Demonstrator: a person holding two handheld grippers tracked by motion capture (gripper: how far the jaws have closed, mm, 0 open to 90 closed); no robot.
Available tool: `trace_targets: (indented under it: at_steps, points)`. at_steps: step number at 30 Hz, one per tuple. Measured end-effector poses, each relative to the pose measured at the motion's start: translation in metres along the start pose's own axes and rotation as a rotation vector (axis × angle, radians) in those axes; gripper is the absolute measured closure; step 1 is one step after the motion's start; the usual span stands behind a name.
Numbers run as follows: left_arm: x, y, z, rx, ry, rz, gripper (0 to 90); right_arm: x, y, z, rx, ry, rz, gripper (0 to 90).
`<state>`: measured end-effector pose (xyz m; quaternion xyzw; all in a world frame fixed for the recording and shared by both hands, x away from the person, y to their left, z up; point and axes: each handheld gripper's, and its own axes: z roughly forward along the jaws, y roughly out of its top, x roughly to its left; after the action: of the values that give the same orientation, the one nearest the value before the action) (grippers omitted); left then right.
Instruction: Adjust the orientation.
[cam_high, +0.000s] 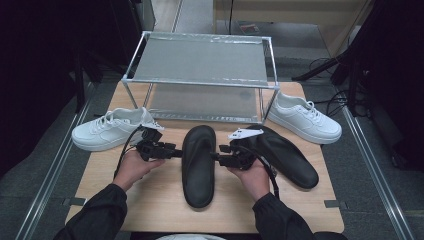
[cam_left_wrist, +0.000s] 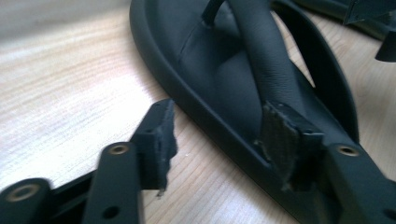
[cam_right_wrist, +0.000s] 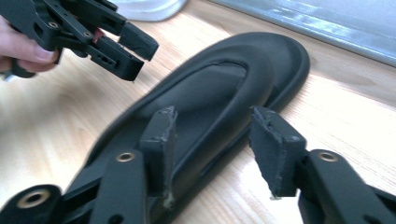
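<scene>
A black sandal (cam_high: 198, 165) lies lengthwise at the lower centre of the high view, sole down on the pale wooden tabletop (cam_high: 150, 200). It is matte and rubbery, with a raised rim, a moulded footbed and a thick thong strap (cam_left_wrist: 266, 51).

The left tongs (cam_high: 170, 151) sit at its left edge and the right tongs (cam_high: 218, 158) at its right edge, so the sandal lies between them. Both are released. In the left gripper view one jaw stands over bare wood and the other just inside the rim, its frayed pad (cam_left_wrist: 280, 135) beside the strap. In the right gripper view the jaws straddle the sandal's edge without pressing it.

To the right lies a second black sandal (cam_high: 285, 155). Farther back, a white sneaker (cam_high: 107, 129) sits at the left and another white sneaker (cam_high: 304, 119) at the right, flanking a metal-framed two-tier shelf rack (cam_high: 200, 65) with grey panels.
</scene>
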<state>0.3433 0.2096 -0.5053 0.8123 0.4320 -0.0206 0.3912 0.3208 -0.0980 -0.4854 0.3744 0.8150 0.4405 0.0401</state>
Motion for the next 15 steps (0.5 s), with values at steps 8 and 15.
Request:
trace_targets:
  at_steps: [8, 15]
  points:
    - [-0.011, -0.002, -0.015, -0.041, 0.000, 0.057, 37.0, -0.007, 0.001, -0.032, -0.012, 0.028, -0.032, 47.4]
    - [-0.017, -0.002, -0.026, -0.091, 0.004, 0.059, 36.2, -0.025, -0.006, -0.060, -0.028, -0.005, -0.042, 47.2]
